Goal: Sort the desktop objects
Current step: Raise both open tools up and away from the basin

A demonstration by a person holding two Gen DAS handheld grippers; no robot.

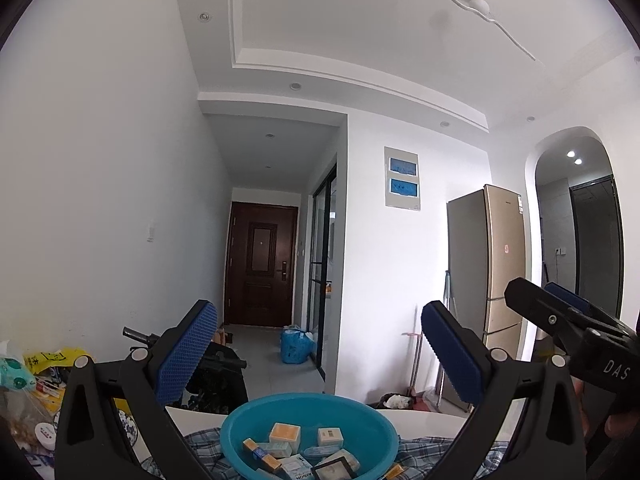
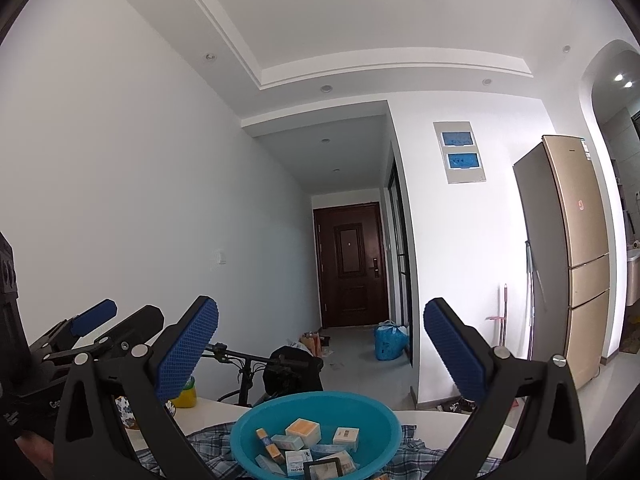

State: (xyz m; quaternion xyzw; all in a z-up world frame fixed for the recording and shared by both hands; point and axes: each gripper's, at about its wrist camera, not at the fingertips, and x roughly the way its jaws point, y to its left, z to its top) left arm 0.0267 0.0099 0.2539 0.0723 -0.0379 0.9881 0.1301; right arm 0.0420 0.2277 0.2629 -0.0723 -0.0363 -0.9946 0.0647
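Small boxes lie in the basin, which sits on a plaid cloth at 6 o'clock; refrigerator at 3 o'clock.

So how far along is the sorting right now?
Done: several small boxes already lie in the blue bowl, which sits on a plaid cloth on the table. In hand: nothing; the left gripper and right gripper are both open and empty, raised above the bowl. Left: clutter at the table's left edge; little else of the tabletop shows.
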